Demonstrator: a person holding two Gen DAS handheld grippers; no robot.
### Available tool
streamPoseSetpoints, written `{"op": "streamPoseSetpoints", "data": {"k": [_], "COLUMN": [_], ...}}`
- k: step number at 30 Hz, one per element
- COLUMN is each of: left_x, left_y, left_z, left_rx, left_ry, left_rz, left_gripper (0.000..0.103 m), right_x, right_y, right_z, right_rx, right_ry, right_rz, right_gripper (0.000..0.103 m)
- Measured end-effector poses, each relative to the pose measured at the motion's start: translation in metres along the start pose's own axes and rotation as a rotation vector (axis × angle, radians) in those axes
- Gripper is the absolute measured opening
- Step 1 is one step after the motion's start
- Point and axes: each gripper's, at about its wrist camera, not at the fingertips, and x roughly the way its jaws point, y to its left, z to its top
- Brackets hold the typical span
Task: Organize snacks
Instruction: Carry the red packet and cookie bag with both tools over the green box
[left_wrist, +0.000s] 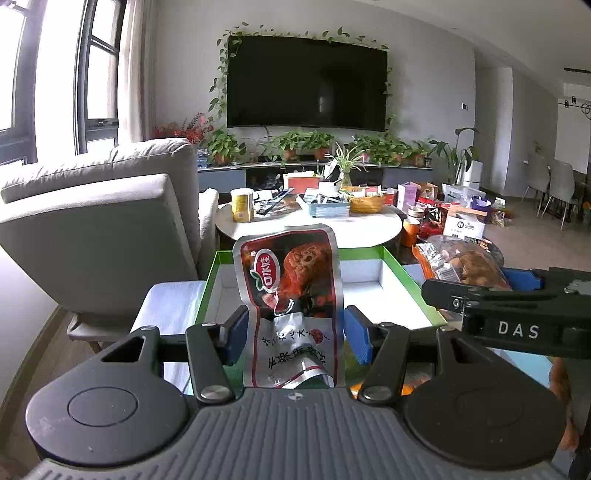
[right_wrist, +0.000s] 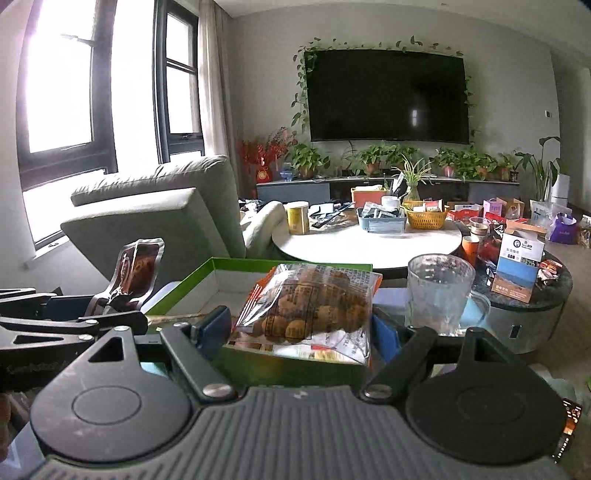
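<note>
Over the green-rimmed box (left_wrist: 391, 258), both loads being carried — none yet lying inside as far as visible. Left tongs (left_wrist: 295, 332) clamping a red-and-silver snack pouch (left_wrist: 291, 295) upright; right tongs (right_wrist: 299, 328) gripping a clear bag of round biscuits (right_wrist: 306, 306). Still waiting beyond on the round worktop (right_wrist: 369, 243): more packets, sorting barely begun by the look of it.

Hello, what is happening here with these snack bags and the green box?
A person holds one tool in each hand. The left tool grips a red and silver snack pouch upright; the right tool grips a clear bag of round brown snacks. Both bags are held above the open green box, which looks empty inside.
</note>
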Motion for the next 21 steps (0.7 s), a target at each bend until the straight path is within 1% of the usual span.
{"op": "streamPoseSetpoints", "data": {"k": [7,12,16,18,21], "left_x": [0.031,0.057,0.082,0.095,0.114], "left_y": [0.002,0.008,0.014,0.016,0.019], "left_z": [0.004,0.007,0.008,0.005,-0.001], "left_rx": [0.026,0.017,0.008,0.004,-0.008], "left_ry": [0.014,0.022,0.026,0.037,0.077], "left_rz": [0.006,0.016,0.021,0.026,0.023], "left_gripper": [0.052,0.052,0.052,0.052,0.052], "right_x": [0.024,0.047,0.065,0.075,0.089], "right_y": [-0.003,-0.005,-0.004,-0.005,-0.007], "right_z": [0.001,0.000,-0.005,-0.008,-0.013], "right_rx": [0.014,0.025,0.004,0.000,-0.003], "right_ry": [0.013,0.030,0.050,0.068,0.104], "right_rz": [0.019,0.023,0.024,0.023,0.019], "right_gripper": [0.063,0.063,0.063,0.063,0.063]}}
